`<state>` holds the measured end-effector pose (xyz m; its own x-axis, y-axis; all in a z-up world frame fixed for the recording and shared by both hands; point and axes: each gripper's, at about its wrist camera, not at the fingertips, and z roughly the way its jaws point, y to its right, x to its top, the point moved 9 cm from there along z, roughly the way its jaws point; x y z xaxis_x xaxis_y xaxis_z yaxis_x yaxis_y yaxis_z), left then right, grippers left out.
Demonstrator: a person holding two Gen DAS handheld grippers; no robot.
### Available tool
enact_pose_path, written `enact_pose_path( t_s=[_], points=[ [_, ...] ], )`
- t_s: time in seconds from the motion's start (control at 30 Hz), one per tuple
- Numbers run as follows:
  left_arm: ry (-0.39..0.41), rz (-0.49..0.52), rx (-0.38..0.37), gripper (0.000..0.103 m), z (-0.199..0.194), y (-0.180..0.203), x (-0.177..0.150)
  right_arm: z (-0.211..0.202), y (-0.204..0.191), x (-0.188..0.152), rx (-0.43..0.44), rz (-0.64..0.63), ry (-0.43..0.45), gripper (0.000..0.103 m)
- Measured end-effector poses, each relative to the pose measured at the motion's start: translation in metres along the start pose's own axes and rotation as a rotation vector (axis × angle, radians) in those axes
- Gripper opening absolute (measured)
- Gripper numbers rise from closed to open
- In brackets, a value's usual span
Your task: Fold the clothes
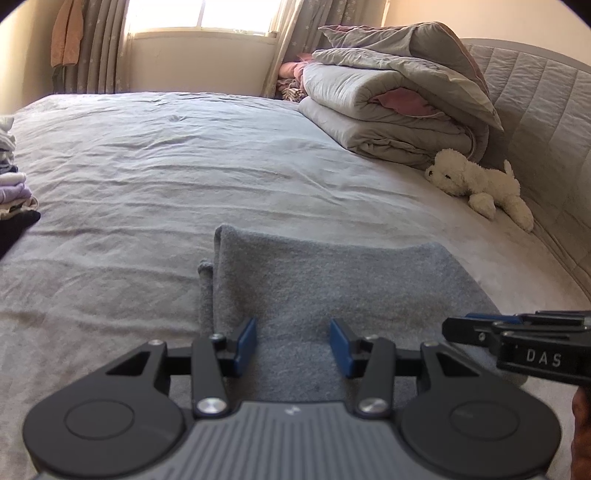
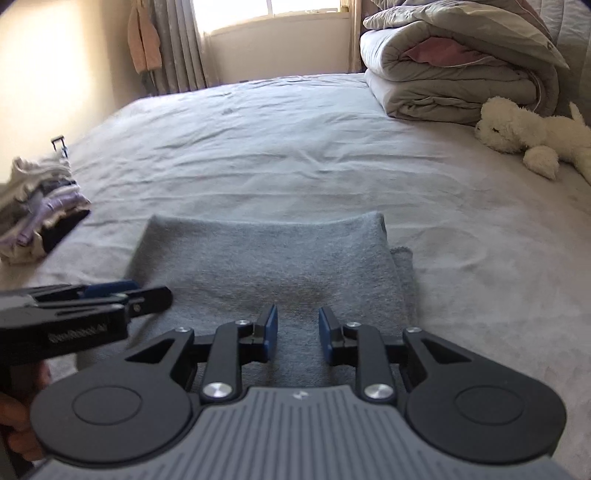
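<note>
Risk lay in snagging only the top layer of the grey garment (image 1: pixel 325 280) folded on the near bed (image 1: pixel 147 166), since both claws, left (image 1: pixel 293 345) and right (image 2: pixel 295 334), hovered parted and empty above it.

A home bedroom: bed (image 1: pixel 184 155), folded duvet (image 1: pixel 388 110), curtained window (image 1: pixel 199 18).

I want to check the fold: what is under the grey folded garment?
The grey folded garment lies on the bed sheet. A lower layer of it peeks out at one side; anything else beneath is covered.
</note>
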<state>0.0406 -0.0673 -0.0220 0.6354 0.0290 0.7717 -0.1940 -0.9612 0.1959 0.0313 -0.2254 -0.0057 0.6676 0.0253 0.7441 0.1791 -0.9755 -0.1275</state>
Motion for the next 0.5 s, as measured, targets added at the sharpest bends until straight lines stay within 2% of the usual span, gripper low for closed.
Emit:
enact_pose_path(
  t_s=[0.1,0.3,0.5],
  points=[
    [0.000,0.001,0.001,0.046,0.001,-0.001,-0.001,0.009,-0.001,-0.007,-0.002,-0.012,-0.031,0.026],
    [-0.002,0.008,0.002,0.046,0.001,-0.005,0.001,0.011,0.001,-0.006,-0.017,-0.025,-0.033,0.023],
    [-0.005,0.020,0.003,0.046,0.000,-0.010,0.002,0.008,0.008,-0.005,-0.087,-0.107,-0.028,0.023]
  ],
)
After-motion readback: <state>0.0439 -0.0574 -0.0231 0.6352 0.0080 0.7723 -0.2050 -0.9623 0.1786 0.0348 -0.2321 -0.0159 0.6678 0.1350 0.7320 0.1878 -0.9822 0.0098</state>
